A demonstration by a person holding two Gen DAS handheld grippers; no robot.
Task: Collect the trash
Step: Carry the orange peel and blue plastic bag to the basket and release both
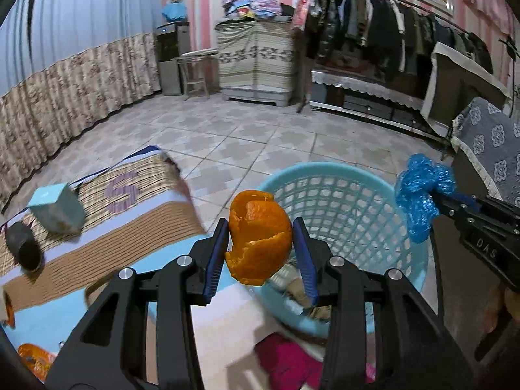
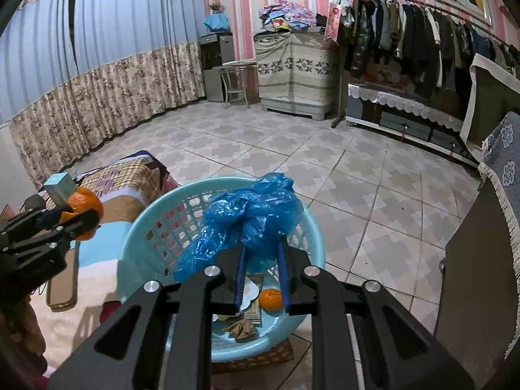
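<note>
The left gripper [image 1: 260, 237] has its jaws clamped on an orange peel [image 1: 260, 237] beside the near rim of the light blue basket [image 1: 344, 175]. The right gripper [image 2: 261, 260], lettered "DAS", clamps a crumpled blue plastic bag [image 2: 247, 217] above the basket. A purple "S" [image 1: 123, 190] marks the bed's blanket.

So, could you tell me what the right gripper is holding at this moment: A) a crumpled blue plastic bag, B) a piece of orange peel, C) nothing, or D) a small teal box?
A: the right gripper is shut on the crumpled blue plastic bag above the light blue basket, while the orange peel sits in the left gripper.
</note>
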